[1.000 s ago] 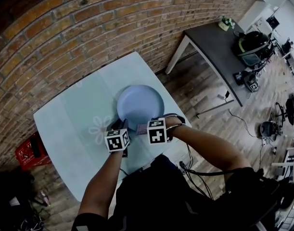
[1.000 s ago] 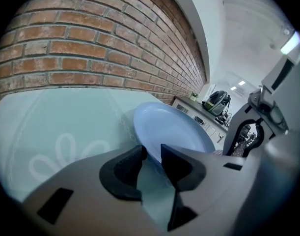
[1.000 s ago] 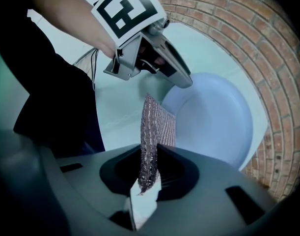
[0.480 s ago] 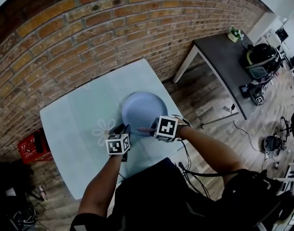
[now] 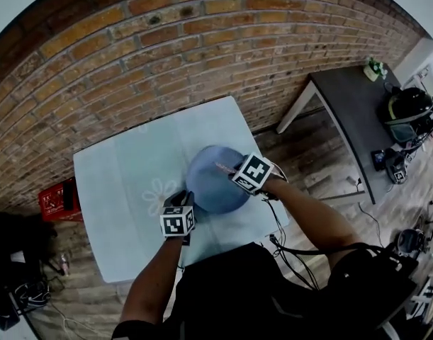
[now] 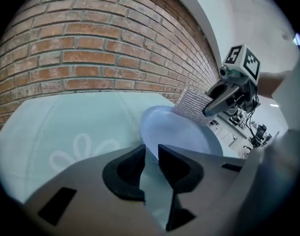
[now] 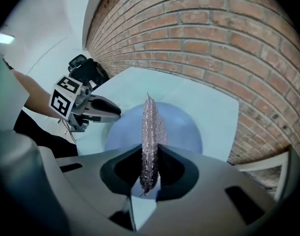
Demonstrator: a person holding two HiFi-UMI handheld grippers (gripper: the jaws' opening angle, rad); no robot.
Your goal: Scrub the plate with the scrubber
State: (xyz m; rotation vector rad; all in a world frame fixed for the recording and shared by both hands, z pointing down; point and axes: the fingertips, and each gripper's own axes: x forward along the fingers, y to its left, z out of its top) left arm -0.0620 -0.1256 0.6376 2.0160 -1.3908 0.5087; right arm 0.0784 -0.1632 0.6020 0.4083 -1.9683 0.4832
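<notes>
Clamping the scrubber (image 7: 150,127) at its near end, the right claw (image 7: 149,151) has both jaws pressed flat against the sides of the silvery mesh pad. In the right gripper view the pad shows edge-on as a thin upright strip; its long axis runs straight out along the line the claw points, and its free tip aims away, toward the brick wall (image 5: 166,55). In the left gripper view the same pad shows its broad woven face, tilted, with its lower edge over the far rim of the plate (image 5: 212,183); whether it touches the rim I cannot tell. In the head view the tip points up and to the left, over the right part of the plate

The blue plate lies on the pale surface (image 5: 124,183), close to its near edge and just right of a white flower pattern (image 5: 156,190)

The left claw (image 6: 150,149) sits at the plate's near-left rim, angled down at it. Its jaws have just been closing and now stand a narrow gap apart, with the rim reaching the mouth of that gap and pale surface showing through lower down

A red crate (image 5: 57,200) stands on the floor at the left of the surface, and a dark table (image 5: 351,105) stands well apart at the right
</notes>
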